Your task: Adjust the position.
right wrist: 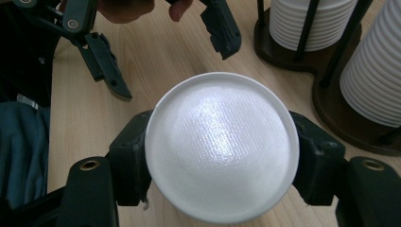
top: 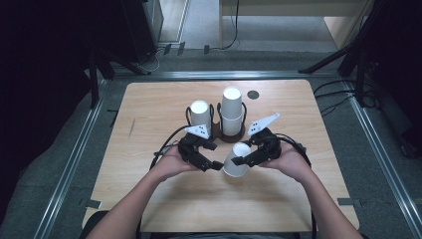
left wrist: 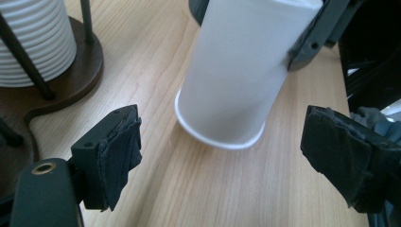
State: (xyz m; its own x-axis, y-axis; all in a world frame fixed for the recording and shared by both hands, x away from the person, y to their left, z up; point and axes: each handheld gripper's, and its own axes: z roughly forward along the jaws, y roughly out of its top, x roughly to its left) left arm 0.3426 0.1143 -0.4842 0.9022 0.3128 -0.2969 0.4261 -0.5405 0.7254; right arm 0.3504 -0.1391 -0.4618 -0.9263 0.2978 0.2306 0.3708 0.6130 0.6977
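Cup [right wrist: 222, 153]: white paper, matt, faint woven grain on its bottom, soft sheen there; wall smooth in the left gripper view.
Table [top: 149, 104]: light wood, fine straight grain, satin.
Stacks [right wrist: 373, 75]: white paper, ridged by their rims.
Holder [left wrist: 71, 78]: dark brown base, smooth; thin dark rods, look like metal.
Left gripper [left wrist: 222, 156]: black matt plastic; pads [left wrist: 120, 161] rough, frayed, cloth-like.
Plate [top: 263, 123]: pale grey, flat, matt.

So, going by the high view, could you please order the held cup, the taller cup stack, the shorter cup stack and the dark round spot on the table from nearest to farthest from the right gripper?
1. Held paper cup: clamped upside down in the right gripper.
2. Taller cup stack: just behind it, right side of the holder.
3. Shorter cup stack: behind, to the left.
4. Dark round spot: near the table's far edge.
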